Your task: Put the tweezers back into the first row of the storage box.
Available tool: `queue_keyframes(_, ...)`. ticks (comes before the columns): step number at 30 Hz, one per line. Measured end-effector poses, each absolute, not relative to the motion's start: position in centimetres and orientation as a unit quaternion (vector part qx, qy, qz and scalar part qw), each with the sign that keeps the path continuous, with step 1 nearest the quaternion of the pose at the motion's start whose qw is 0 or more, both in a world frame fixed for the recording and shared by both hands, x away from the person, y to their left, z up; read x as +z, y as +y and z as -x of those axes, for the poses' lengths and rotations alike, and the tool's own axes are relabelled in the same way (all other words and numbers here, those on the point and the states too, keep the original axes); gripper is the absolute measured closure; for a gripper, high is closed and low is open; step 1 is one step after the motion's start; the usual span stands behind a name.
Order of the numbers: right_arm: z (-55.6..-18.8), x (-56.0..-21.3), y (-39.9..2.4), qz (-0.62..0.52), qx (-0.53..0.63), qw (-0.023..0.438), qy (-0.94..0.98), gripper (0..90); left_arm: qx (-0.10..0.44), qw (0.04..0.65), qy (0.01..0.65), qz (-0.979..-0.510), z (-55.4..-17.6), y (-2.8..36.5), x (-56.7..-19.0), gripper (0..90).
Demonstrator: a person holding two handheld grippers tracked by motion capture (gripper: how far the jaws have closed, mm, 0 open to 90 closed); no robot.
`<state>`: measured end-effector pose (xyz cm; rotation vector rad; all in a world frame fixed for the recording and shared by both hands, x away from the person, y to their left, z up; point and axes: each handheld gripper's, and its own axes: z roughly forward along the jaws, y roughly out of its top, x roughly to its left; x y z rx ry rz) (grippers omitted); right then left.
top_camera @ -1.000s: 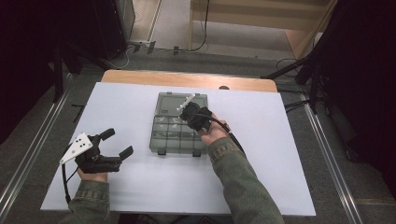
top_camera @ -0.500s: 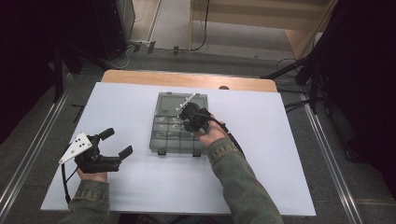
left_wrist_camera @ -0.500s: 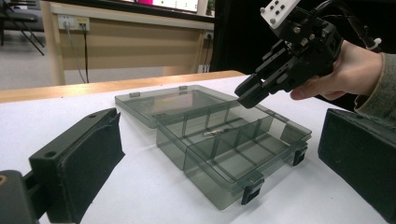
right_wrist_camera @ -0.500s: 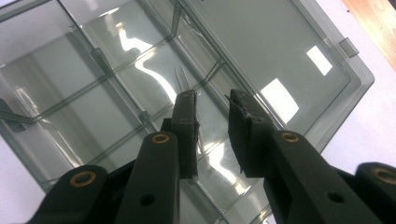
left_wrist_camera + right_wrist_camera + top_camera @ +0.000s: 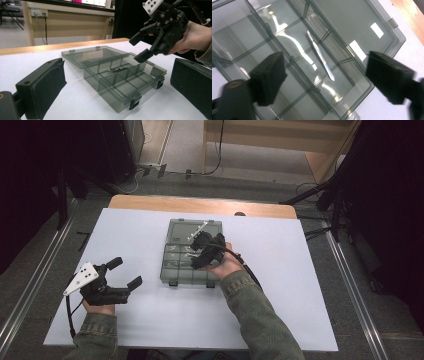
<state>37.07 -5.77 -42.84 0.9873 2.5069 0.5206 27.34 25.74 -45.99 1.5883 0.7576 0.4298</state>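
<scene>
- The right gripper (image 5: 200,251) hovers over the open compartment box (image 5: 176,270) with its jaws spread wide and nothing between them; the right gripper view looks straight down past them at a slim metal tool, seemingly a scalpel (image 5: 320,56), lying flat in one of the box's long compartments.
- The scalpel lies slantwise, its ends near the dividers (image 5: 325,35); a jaw coming down could land on a divider wall instead of the floor, and the grip would then close on plastic or on nothing.
- The tool is thin and lies flush on the smooth floor, so the thick pads (image 5: 268,75) may slide over it or pinch one end and flip it.
- The box looks light and nothing pins it; a push from the jaws could skid it across the white table (image 5: 310,285).
- The lid (image 5: 82,55) lies folded back flat behind the box; a knock on the far edge could lift it.
- The left gripper (image 5: 120,276) rests well apart on the table, jaws wide and empty, too far away to steady the box.
</scene>
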Motion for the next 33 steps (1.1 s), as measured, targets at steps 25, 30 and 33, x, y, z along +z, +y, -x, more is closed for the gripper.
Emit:
queue_keyframes(25, -33.3, -40.4, -8.5, -0.356, 0.263, 0.159, 0.882, 0.0, 0.189, 0.617, 0.33, -0.689, -27.4, 25.7, -46.0, 0.0)
queue_keyframes(30, -32.5, -40.4, -10.2, -0.369, 0.282, 0.158, 0.871, 0.0, 0.188, 0.617, 0.33, -0.689, -27.5, 25.7, -46.0, 0.0)
queue_keyframes(33, -31.7, -40.7, -11.7, -0.377, 0.3, 0.17, 0.86, 0.0, 0.188, 0.617, 0.331, -0.688, -27.5, 25.6, -46.0, 0.0)
